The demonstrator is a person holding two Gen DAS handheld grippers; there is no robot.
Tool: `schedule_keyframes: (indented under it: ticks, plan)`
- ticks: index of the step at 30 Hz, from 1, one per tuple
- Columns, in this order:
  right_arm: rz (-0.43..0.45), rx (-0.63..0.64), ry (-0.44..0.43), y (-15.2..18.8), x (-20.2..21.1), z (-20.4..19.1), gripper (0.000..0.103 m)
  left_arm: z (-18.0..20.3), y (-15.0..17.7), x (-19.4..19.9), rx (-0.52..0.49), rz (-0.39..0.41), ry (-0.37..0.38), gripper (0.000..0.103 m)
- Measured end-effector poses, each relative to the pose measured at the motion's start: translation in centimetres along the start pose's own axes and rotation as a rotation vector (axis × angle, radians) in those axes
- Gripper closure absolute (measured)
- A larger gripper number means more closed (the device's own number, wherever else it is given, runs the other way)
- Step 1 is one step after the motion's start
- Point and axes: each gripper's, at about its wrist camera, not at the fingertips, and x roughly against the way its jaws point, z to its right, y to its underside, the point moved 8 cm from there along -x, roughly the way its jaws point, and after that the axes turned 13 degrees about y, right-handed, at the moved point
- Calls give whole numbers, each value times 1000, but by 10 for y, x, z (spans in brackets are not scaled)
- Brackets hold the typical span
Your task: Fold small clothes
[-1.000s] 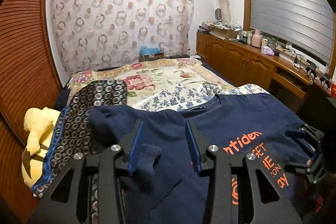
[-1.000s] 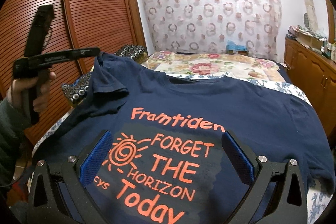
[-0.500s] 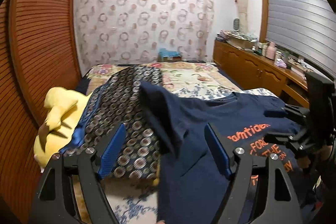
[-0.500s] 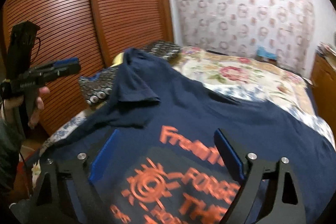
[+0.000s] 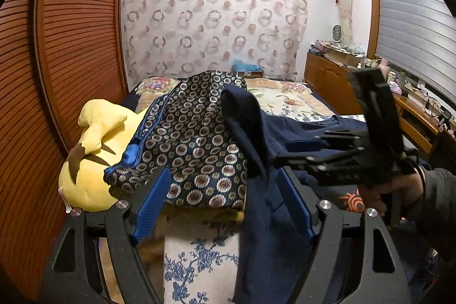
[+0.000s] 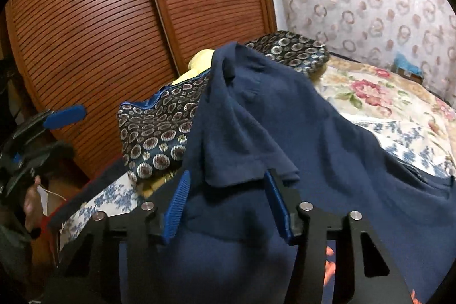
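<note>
A navy T-shirt (image 6: 285, 127) with orange print lies spread over the bed, its left sleeve (image 6: 242, 153) folded inward onto the body. In the left wrist view the shirt's side (image 5: 256, 138) rises in a ridge and hangs over the bed edge. My left gripper (image 5: 225, 204) is open and empty at the bed's left edge, the shirt's hanging edge between its blue pads. My right gripper (image 6: 228, 204) is open over the folded sleeve, its pads on either side of the sleeve hem. The right gripper also shows in the left wrist view (image 5: 299, 153).
A dark patterned cushion (image 5: 193, 138) lies on a yellow plush toy (image 5: 91, 155) at the bed's left side. A slatted wooden wardrobe (image 6: 114, 33) stands close on the left. A floral quilt (image 6: 384, 93) covers the far bed. Wooden cabinets (image 5: 327, 76) line the right wall.
My left gripper let go of the sleeve, opened wide and drew back to the bed's left edge. My right gripper swung left over the shirt and narrowed around the folded sleeve.
</note>
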Motion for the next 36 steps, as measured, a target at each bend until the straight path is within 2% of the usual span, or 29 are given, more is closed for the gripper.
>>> schedule_keyframes:
  ticks: [4,8,11,15,19,22,24,25,26,27,29,31,36]
  plan:
    - [-18,28,-20,-8,-15,-7,59,0,6,1,1,-7,3,25]
    - [-47,61,27,-9,-22,-4,80,1,11,3,5,-8,7,25]
    - [-55,66,53,-13,-23,1,92,1,13,3,6,-8,12,25]
    - [-19,52,79,-25,-19,8,96,2,15,2,7,-11,19,25]
    - [40,28,189,-43,-9,27,97,3,15,0,6,-15,25,25]
    - [51,-44,296,-51,-7,55,97,3,16,-3,10,-20,28,25]
    - [34,-68,314,-54,-10,65,88,3,16,-4,11,-23,30,25]
    - [19,-72,309,-53,-12,65,77,5,16,-5,10,-25,33,25]
    - [7,-76,297,-51,-13,66,71,6,16,-5,9,-24,36,25]
    - [3,-73,286,-49,-12,66,69,8,15,-6,7,-24,39,25]
    - [11,-63,300,-49,-8,67,56,13,15,-8,2,-28,46,25]
    - [10,-65,290,-50,-4,70,53,18,14,-11,-3,-33,53,25]
    - [13,-61,291,-33,28,81,52,33,15,-21,-16,-47,76,25]
